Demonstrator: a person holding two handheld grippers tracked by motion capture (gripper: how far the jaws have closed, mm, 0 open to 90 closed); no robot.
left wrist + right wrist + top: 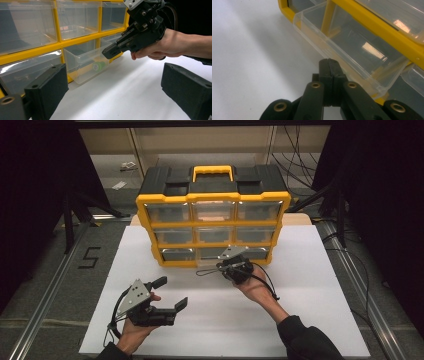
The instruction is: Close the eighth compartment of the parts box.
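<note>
On the white tabletop point(300, 320), under dim light, with dark floor on both sides, metal rails running along the table's edges and pale shelving at twelve o'clock.

One organizer cabinet point(212, 195): yellow frame, black top, yellow carry handle, standing at the table's twelve o'clock end. Nine clear drawers, three rows of three.

One bottom-middle drawer point(86, 62): pulled partway out of the frame. One green roll point(99, 66) lies inside it, seen through the clear wall.

Two hand-held grippers. Left gripper point(172, 294): at seven o'clock on the table, jaws spread wide with nothing between them, well apart from the cabinet. Right gripper point(329, 65): near the table's centre, jaws pressed together on nothing, tips just beside the pulled-out drawer's front lip; contact cannot be told.

One numeral "5" point(89, 257) marked on the floor at nine o'clock. Loose cables point(300, 165) hang at one o'clock behind the cabinet.
</note>
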